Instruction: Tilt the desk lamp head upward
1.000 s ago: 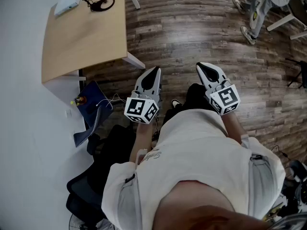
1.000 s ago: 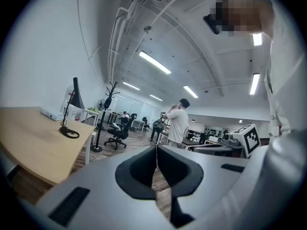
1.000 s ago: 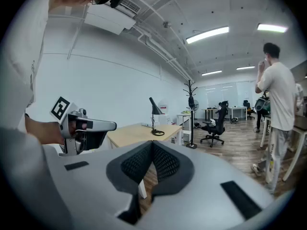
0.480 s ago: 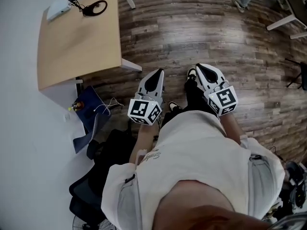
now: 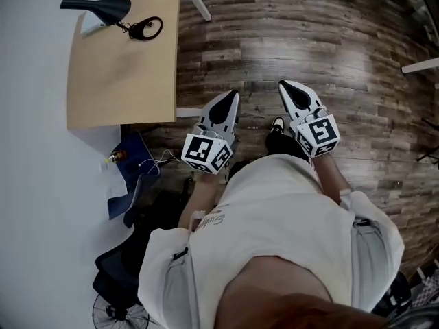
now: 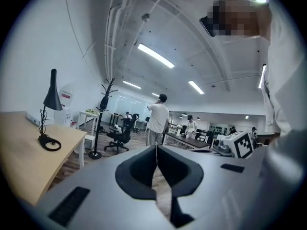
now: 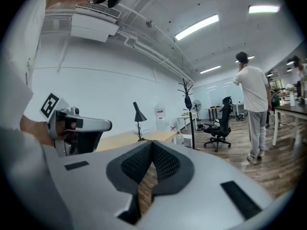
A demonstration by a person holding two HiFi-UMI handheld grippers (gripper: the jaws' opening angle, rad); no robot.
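Observation:
A black desk lamp (image 5: 103, 9) stands at the far end of the light wooden desk (image 5: 123, 67), its cone head pointing downward, its ring base (image 5: 146, 28) beside it. The left gripper view shows the lamp (image 6: 52, 92) at the far left, the right gripper view shows the lamp (image 7: 139, 115) small in the middle distance. My left gripper (image 5: 228, 99) and right gripper (image 5: 287, 87) are both shut and empty, held side by side over the wooden floor, well short of the desk.
A white box (image 5: 90, 25) lies by the lamp. Under the desk's near end lie a blue bag (image 5: 134, 157) and cables. A black office chair (image 5: 130, 266) stands at my left. People, a coat stand (image 6: 106, 99) and other desks fill the room beyond.
I have stepped forward: the desk and lamp have slid closer and lower in the head view. Both grippers stay shut and keep their places in front of me.

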